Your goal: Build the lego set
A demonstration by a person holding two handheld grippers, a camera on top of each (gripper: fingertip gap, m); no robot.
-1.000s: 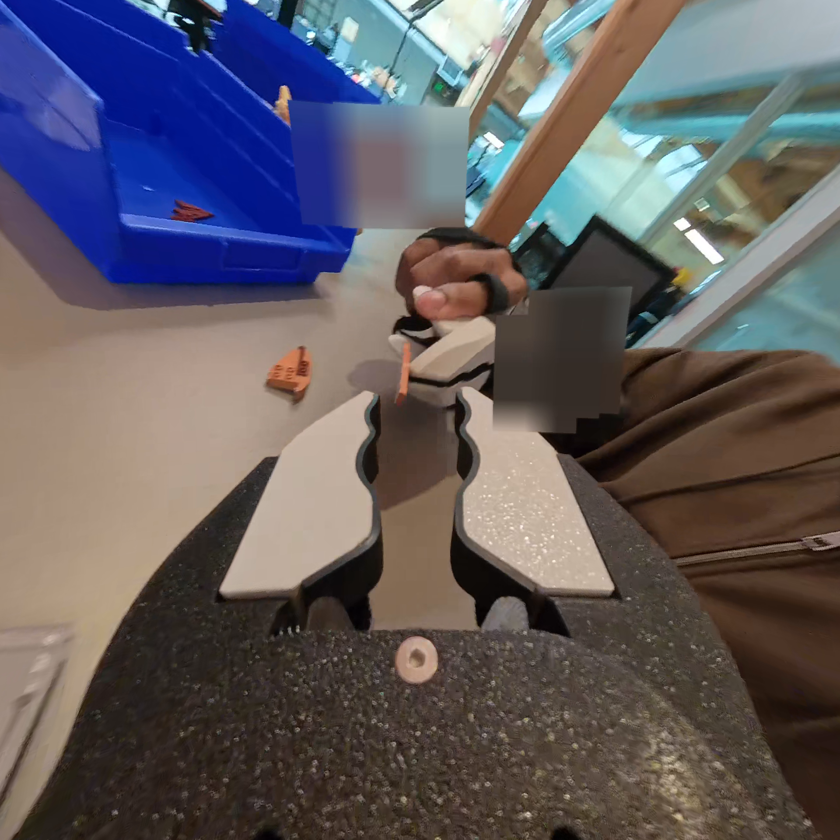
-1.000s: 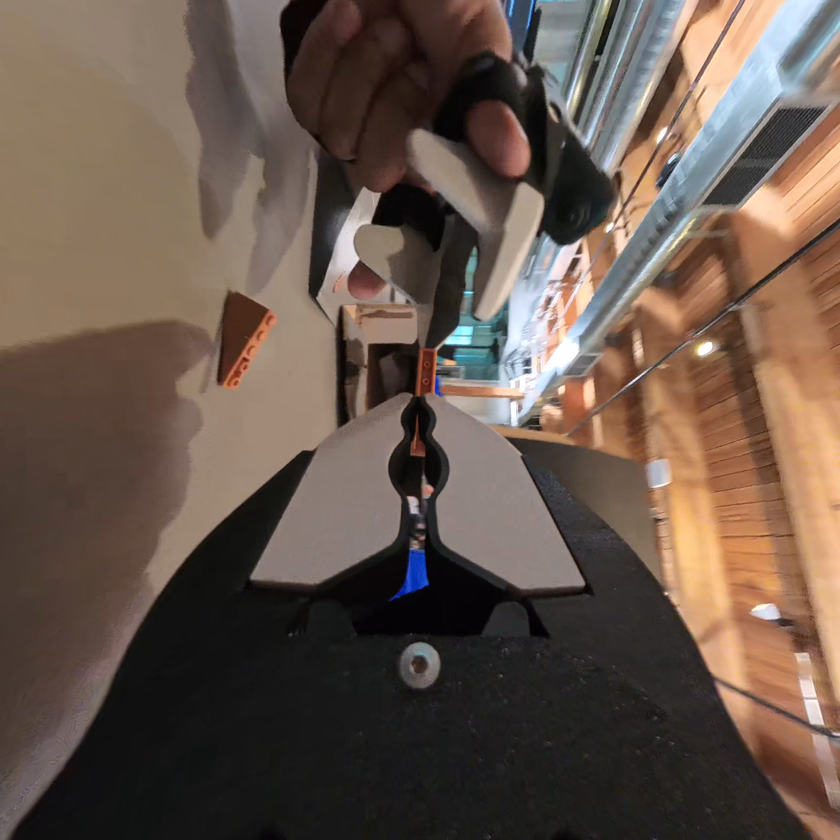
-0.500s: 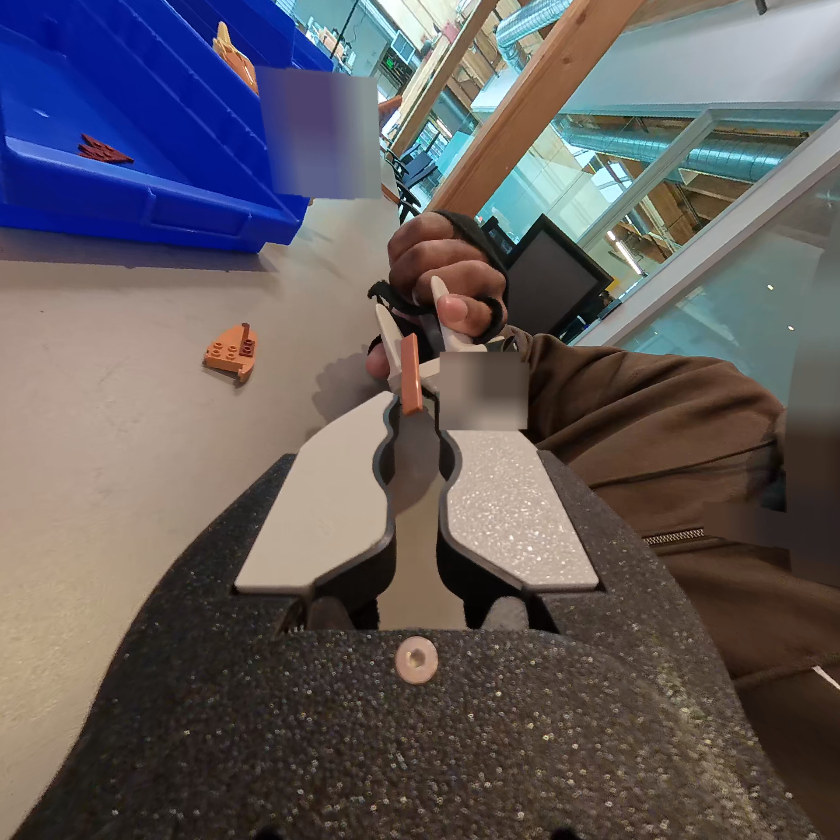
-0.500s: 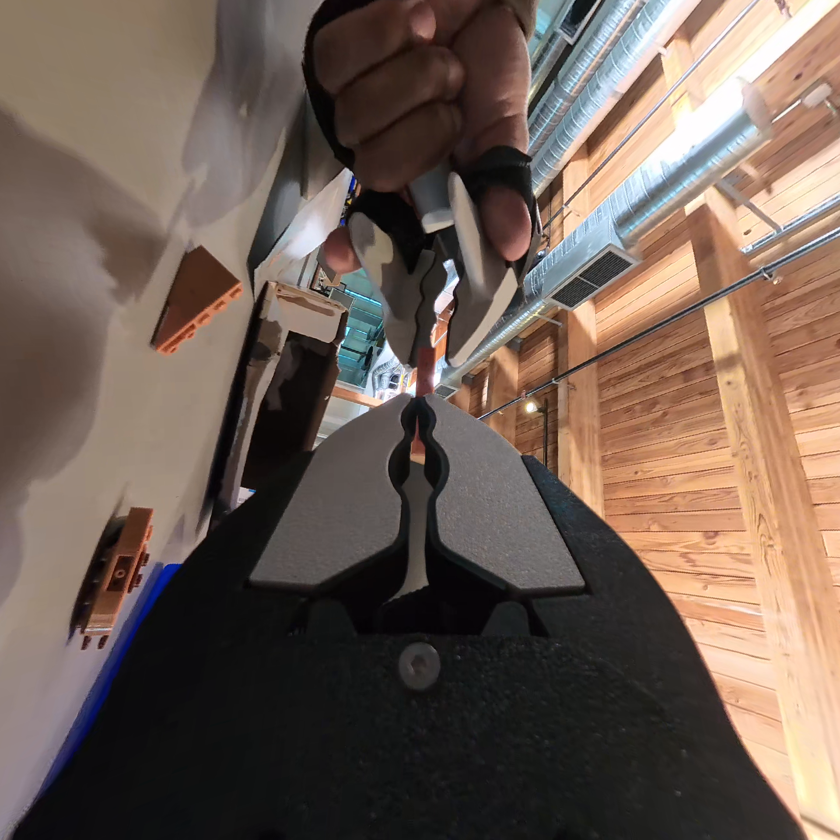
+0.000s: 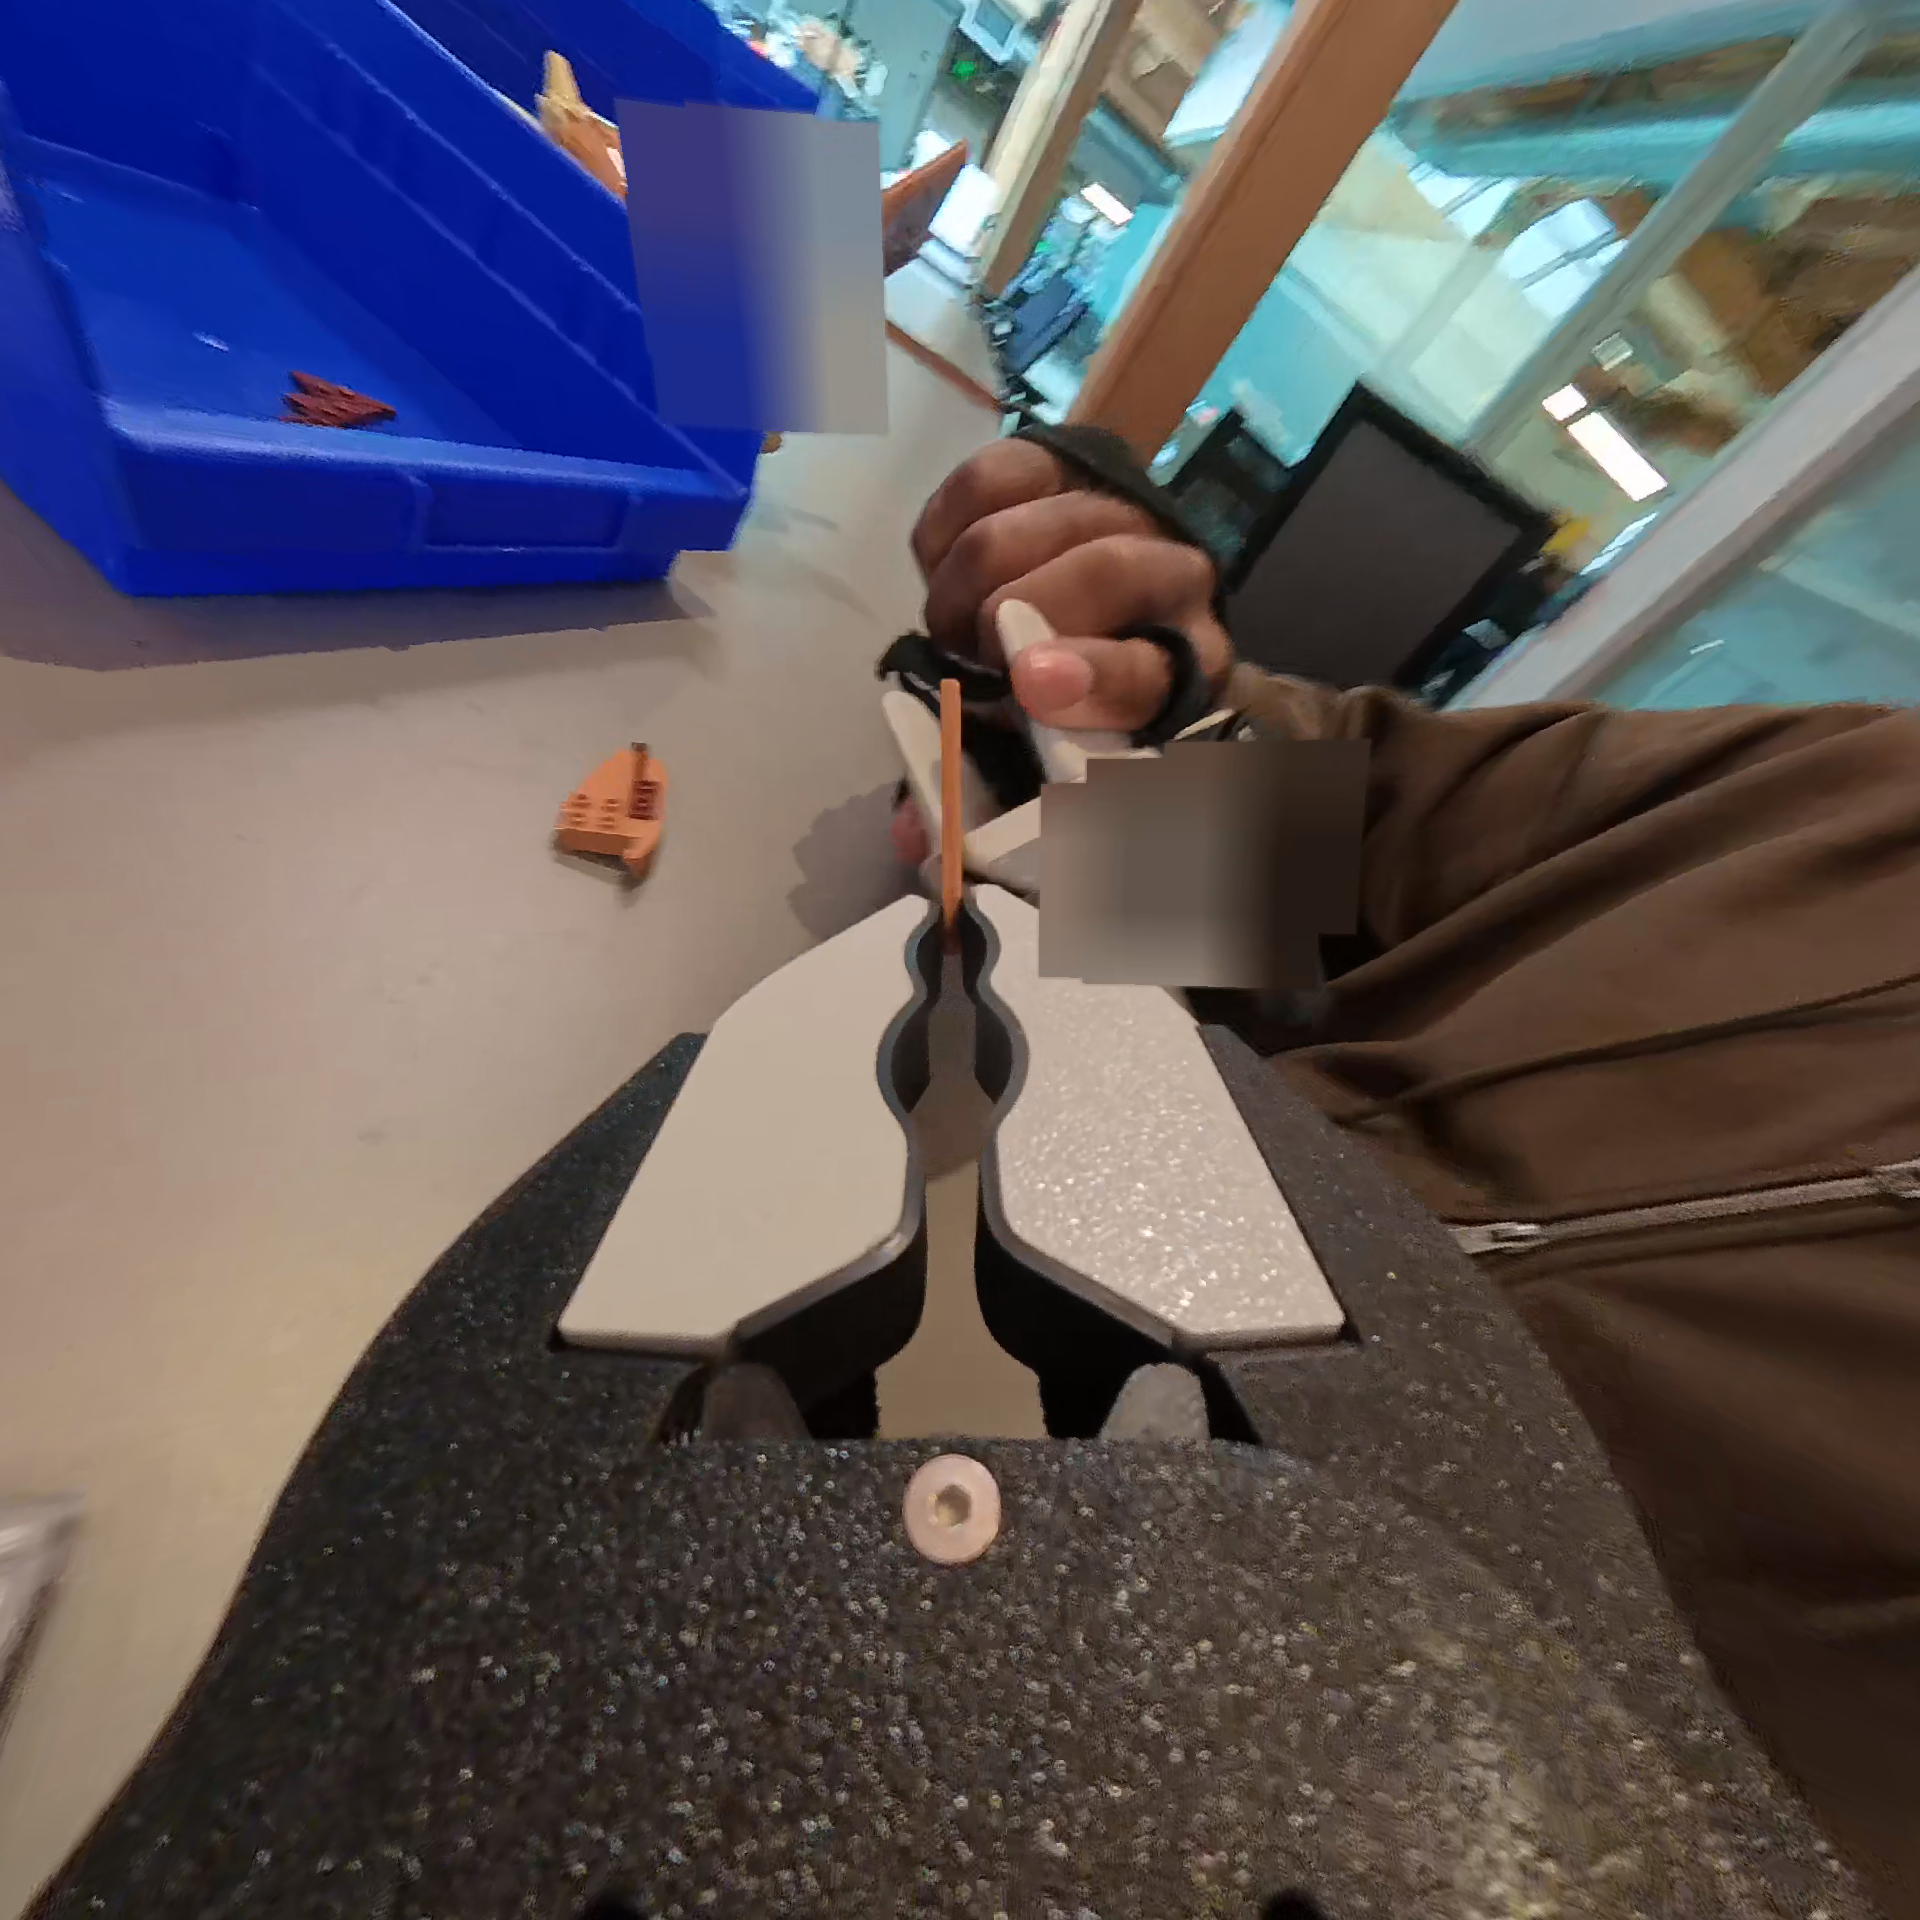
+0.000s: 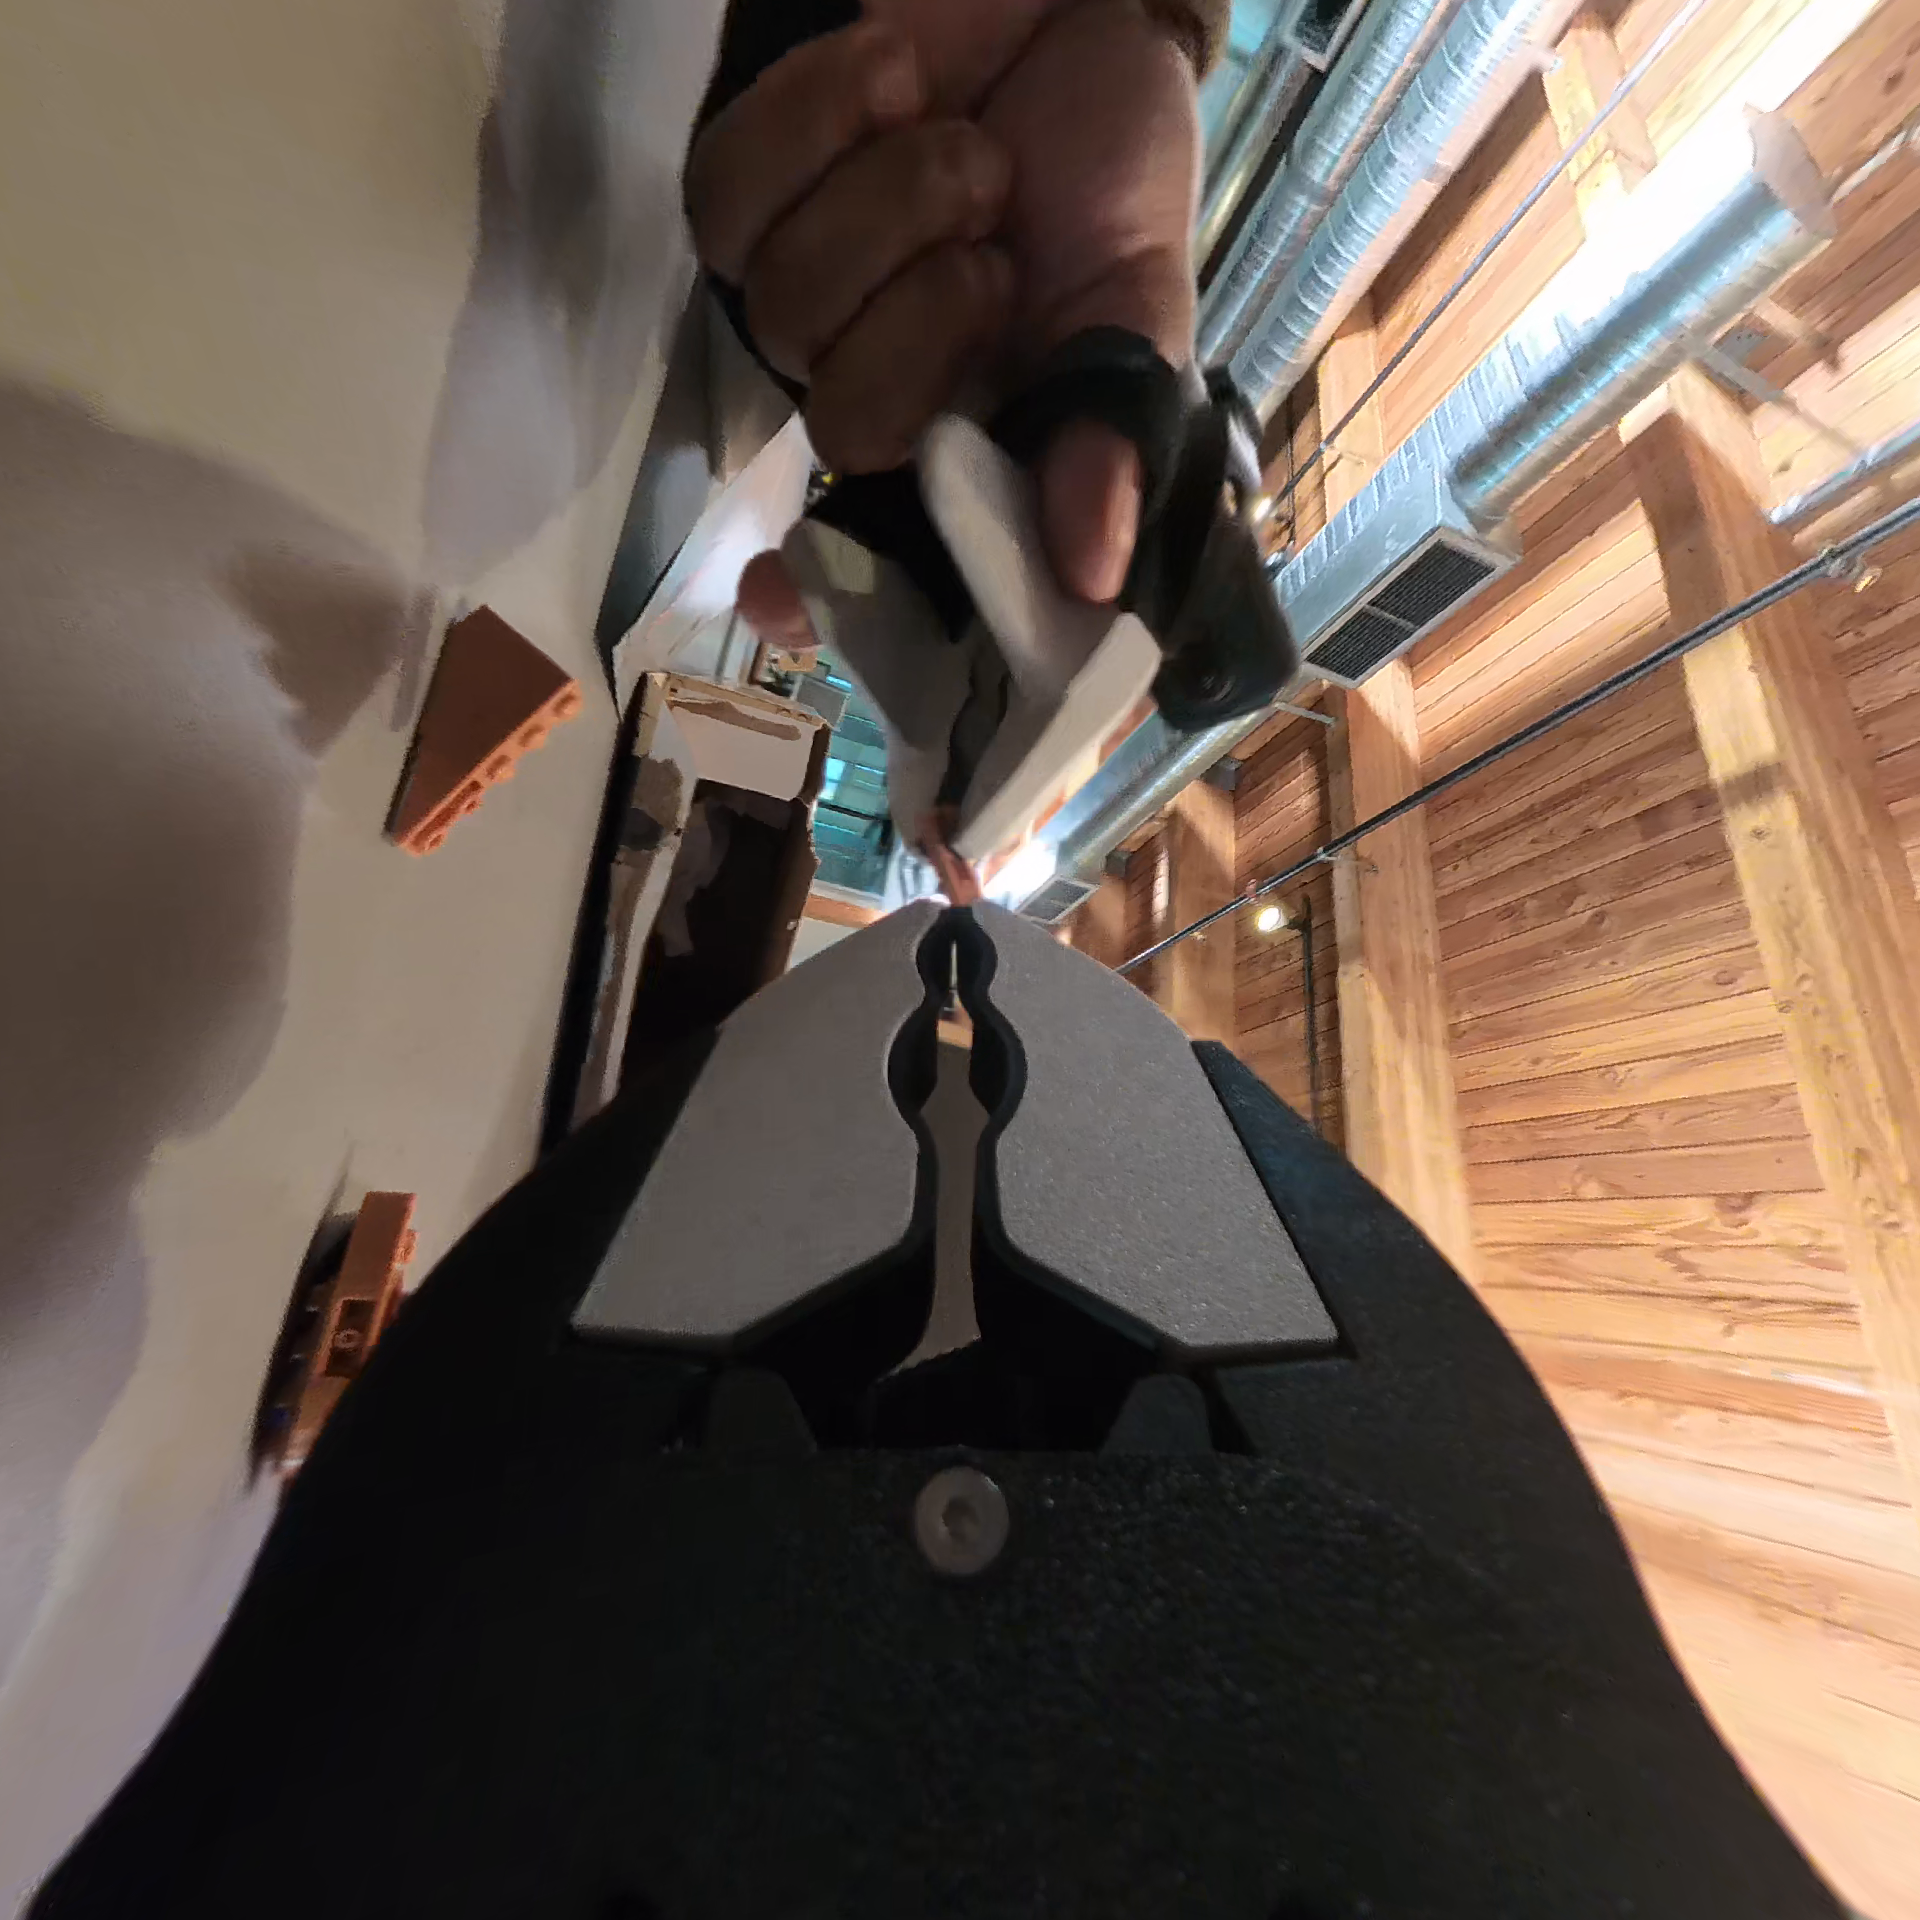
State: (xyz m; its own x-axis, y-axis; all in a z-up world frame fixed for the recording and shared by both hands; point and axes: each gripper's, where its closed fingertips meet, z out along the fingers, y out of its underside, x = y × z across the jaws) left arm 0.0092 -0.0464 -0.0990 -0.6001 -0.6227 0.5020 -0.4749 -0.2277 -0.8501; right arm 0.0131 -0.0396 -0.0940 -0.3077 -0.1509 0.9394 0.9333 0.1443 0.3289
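Left wrist view had a blue plastic bin [image 5: 436,520] far left, an orange brick wedge [image 5: 613,816] loose on the grey tabletop [image 5: 260,1039]. Centre, the left gripper [image 5: 950,925] pinched a thin orange plastic plate [image 5: 950,800] edge-on. The right gripper [image 6: 956,914] clamped the same plate's far end.

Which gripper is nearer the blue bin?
Right, by the look of it. The right gripper is out by the near corner of the blue bin. The left gripper sits farther back, with the bin ahead to its left.
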